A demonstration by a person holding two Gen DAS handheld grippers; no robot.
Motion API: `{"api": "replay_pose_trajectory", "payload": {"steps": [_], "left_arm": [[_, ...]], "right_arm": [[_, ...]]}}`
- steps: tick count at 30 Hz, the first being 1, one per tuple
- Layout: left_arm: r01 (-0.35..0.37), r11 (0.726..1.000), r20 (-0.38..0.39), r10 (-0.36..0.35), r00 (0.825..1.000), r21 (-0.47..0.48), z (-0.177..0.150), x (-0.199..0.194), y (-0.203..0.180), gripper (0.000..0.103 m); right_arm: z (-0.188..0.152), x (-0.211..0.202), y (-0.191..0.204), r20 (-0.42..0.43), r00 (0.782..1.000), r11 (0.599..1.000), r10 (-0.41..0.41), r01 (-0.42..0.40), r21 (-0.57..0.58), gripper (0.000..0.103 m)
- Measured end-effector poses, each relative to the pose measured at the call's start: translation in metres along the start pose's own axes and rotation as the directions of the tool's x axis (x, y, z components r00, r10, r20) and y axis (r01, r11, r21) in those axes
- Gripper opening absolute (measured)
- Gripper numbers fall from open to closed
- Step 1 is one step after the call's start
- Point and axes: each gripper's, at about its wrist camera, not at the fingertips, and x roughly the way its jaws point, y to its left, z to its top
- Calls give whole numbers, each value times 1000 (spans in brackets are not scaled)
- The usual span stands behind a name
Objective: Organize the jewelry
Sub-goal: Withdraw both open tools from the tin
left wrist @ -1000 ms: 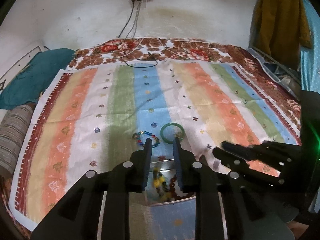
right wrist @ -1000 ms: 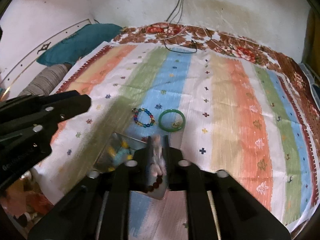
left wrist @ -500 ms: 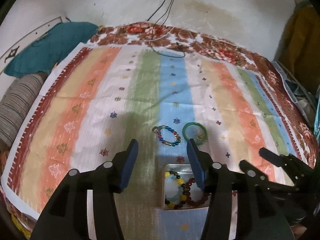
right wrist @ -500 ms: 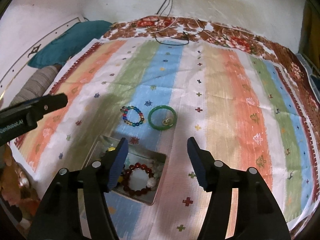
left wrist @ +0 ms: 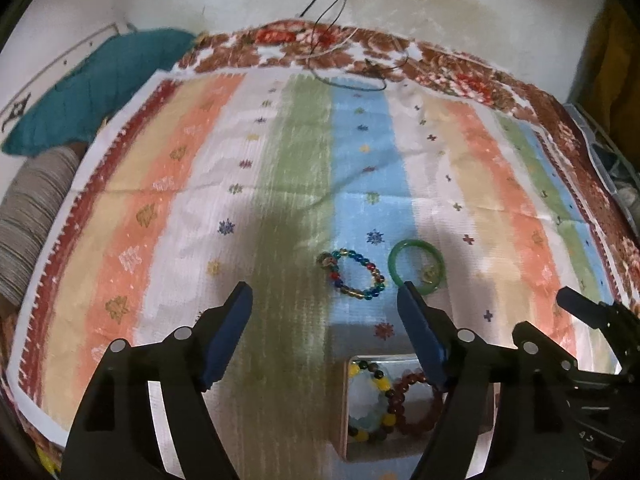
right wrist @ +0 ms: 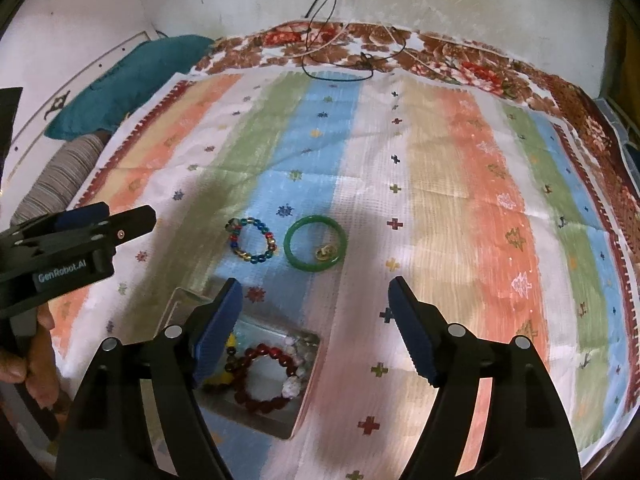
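White lettering reading "GenRobot.AI" shows on the side of the left gripper [right wrist: 120, 220] as seen from the right wrist camera; no other writing is legible. A shallow metal tray [right wrist: 182, 300] lies on the striped cloth [right wrist: 460, 200] just below and between the fingers of the right gripper [right wrist: 316, 320], toward its left finger. The tray holds a dark red bead bracelet [right wrist: 264, 376], with a yellow-and-pale bead bracelet [left wrist: 370, 404] beside it, partly hidden behind that finger. In the left wrist view the same tray [left wrist: 342, 400] sits under the right finger of the left gripper [left wrist: 326, 332]. Ahead of both grippers, a multicoloured bead bracelet [right wrist: 253, 240] and a green bangle [right wrist: 315, 242] lie side by side on the cloth, close but apart; a small gold-coloured piece [right wrist: 326, 252] rests inside the bangle. Both grippers are spread wide, holding nothing. Black cables [right wrist: 336, 60] trail over the bed beyond the cloth's far edge.
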Motion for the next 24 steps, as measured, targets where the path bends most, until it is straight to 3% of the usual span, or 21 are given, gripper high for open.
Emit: {"api": "replay_pose_trajectory", "payload": {"steps": [4,14,24], "left_arm": [[4,999,-28,-5,1000,-38,7,16,5,74],[-37,999,-70,36,997,-23,13,50,3,75],[-17,999,-123,12,992,-33,19,76,7,75]], "right_arm": [[5,13,-6,-20,1000,1000,-12,12,7,75],[15,44,-11,-67,998,1000,-21,22,13,75],[21,69,-14,-90,996,1000,-16,18,24,75]]}}
